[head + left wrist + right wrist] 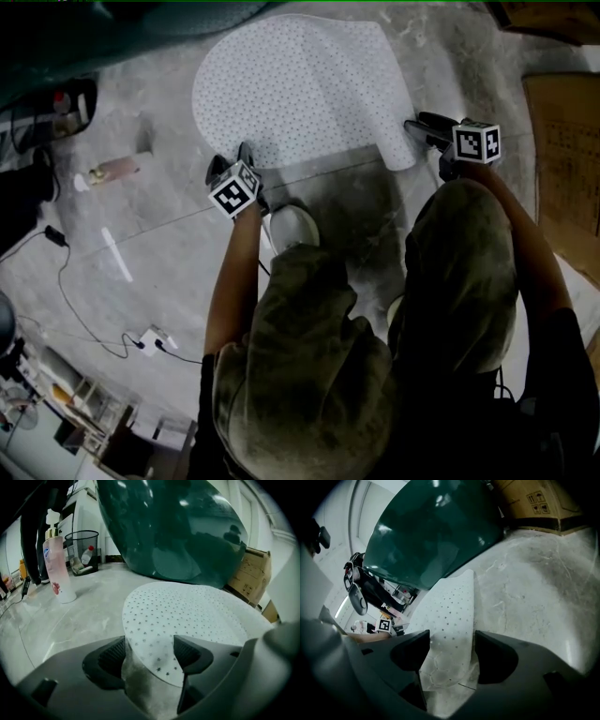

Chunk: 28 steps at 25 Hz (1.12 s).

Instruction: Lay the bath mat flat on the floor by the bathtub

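On the grey mottled stone floor (169, 225), beside the dark green glossy bathtub (173, 527): one white oval bath mat (300, 84), dotted all over with small dark star-shaped holes. Most of it lies flat; its right-hand edge is curled up into a loose roll along the side.

Left gripper (230, 159): black, with a marker cube, at the mat's near left rim. Jaws stand wide apart; the mat's rim (154, 653) lies between them, not pinched.

Right gripper (417, 127): black, with a marker cube, at the near end of the curled edge. Jaws stand wide apart; the curled mat edge (447, 658) sits between them, unclamped, showing a honeycomb pattern on its underside.

Person: crouched over the near edge of the mat, knees in olive trousers (309, 356), one white shoe (295, 225) just behind the left gripper.

Other items:
- pink pump bottle with white cap (58, 569), upright on the floor, left of the mat and apart from it;
- black wire-mesh waste basket (83, 550), behind the bottle;
- brown cardboard boxes (251, 573), right of the bathtub;
- black cable running to a white power strip (150, 339), well left of the person.
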Available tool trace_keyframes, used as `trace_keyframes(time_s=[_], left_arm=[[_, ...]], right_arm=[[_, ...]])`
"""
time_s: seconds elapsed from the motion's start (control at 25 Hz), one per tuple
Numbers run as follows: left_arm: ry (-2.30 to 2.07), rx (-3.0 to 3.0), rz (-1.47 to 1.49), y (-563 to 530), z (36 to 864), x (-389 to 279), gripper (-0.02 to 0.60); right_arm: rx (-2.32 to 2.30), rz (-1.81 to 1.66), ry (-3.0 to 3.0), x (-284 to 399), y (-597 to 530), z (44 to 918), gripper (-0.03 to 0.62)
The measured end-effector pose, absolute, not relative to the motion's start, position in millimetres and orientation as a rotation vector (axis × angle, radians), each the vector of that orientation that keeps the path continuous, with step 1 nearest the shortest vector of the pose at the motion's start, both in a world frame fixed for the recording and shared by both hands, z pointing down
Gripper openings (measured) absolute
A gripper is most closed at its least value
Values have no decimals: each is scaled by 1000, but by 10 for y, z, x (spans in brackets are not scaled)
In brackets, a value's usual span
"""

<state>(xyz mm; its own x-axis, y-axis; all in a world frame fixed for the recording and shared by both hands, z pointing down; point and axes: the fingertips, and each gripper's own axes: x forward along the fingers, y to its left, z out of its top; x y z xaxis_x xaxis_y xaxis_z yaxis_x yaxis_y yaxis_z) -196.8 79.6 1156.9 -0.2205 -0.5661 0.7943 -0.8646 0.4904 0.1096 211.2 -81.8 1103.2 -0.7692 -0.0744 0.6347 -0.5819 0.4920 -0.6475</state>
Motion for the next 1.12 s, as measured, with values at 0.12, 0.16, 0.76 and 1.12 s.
trace_keyframes(time_s=[0.12, 0.16, 0.76, 1.12], left_arm=[[-1897, 1188, 432, 721, 11549, -1904, 330], [-1897, 1178, 418, 717, 11543, -1918, 304], [-1791, 1418, 137, 596, 11116, -1665, 44], [-1807, 1389, 126, 818, 11023, -1709, 44]], right_arm=[[558, 1318, -2195, 2134, -817, 11059, 302], [559, 1331, -2195, 2132, -818, 11062, 302], [575, 1326, -2264, 2119, -844, 10950, 64], [852, 888, -2346, 2472, -1678, 10445, 48]])
